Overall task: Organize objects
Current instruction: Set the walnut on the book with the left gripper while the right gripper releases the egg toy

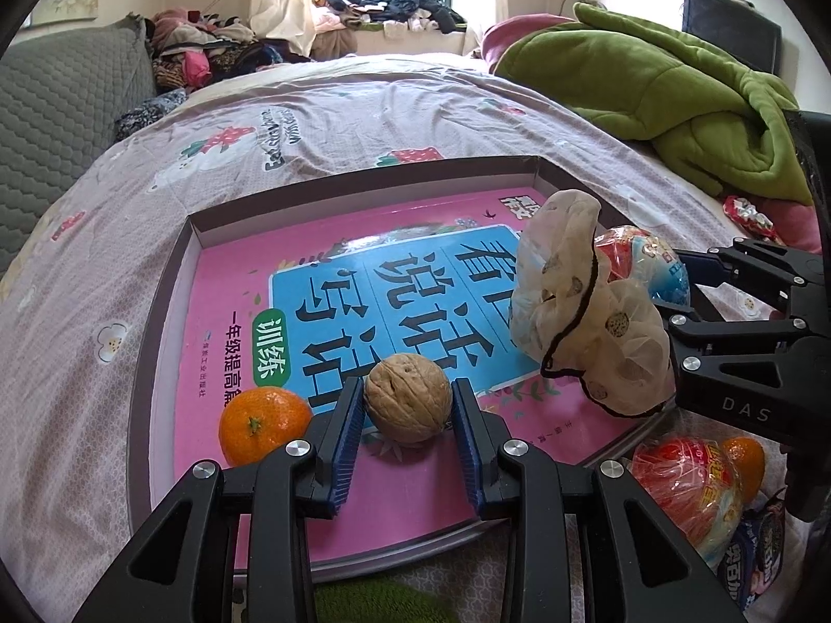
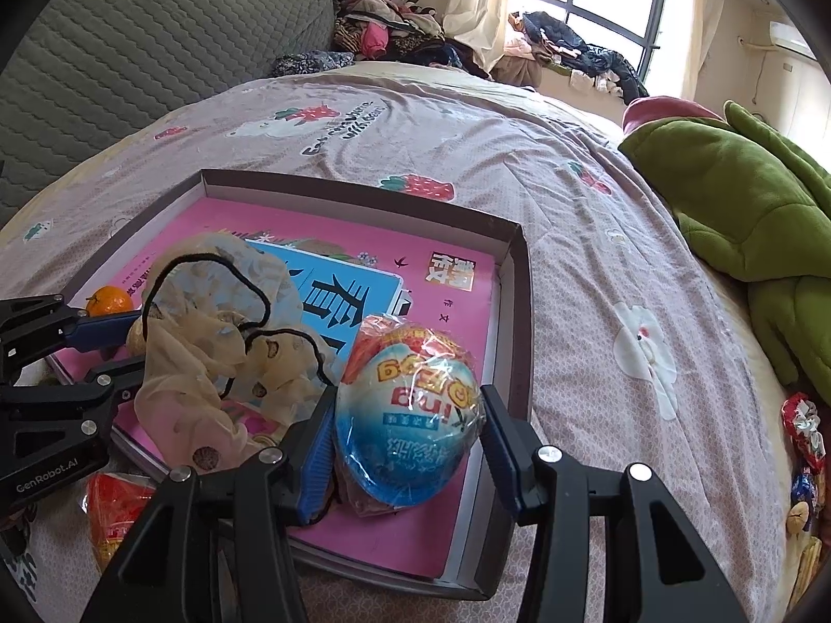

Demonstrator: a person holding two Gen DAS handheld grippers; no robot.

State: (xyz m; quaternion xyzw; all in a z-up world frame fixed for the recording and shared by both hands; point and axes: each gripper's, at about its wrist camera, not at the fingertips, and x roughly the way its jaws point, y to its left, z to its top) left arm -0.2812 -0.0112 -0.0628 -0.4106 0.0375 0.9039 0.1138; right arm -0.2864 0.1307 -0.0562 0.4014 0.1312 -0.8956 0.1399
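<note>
Down between the blue pads of the left gripper (image 1: 406, 405) sits a walnut (image 1: 407, 397), both pads pressed against its sides, so the jaws are clamped on it; it rests low over the pink workbook (image 1: 249, 311) that lines the shallow box (image 1: 171, 259). Just left of that gripper, touching its finger, an orange (image 1: 262, 425) lies on the workbook. The right gripper (image 2: 407, 433) grips a wrapped blue-and-red egg-shaped snack (image 2: 410, 415), its pads tight against the wrapper on both sides, at the box's near right corner. Beside it, toward the left gripper, a crumpled sheer cloth bag with a black drawstring (image 2: 223, 332) is heaped on the workbook. Outside the box, near its front edge, lie a second wrapped egg snack (image 1: 685, 488), another orange (image 1: 745, 462) and a dark snack packet (image 1: 753, 555). All of it sits on a bed with a strawberry-print sheet (image 1: 363, 119); a green blanket (image 1: 675, 83) is bunched at the far right.
</note>
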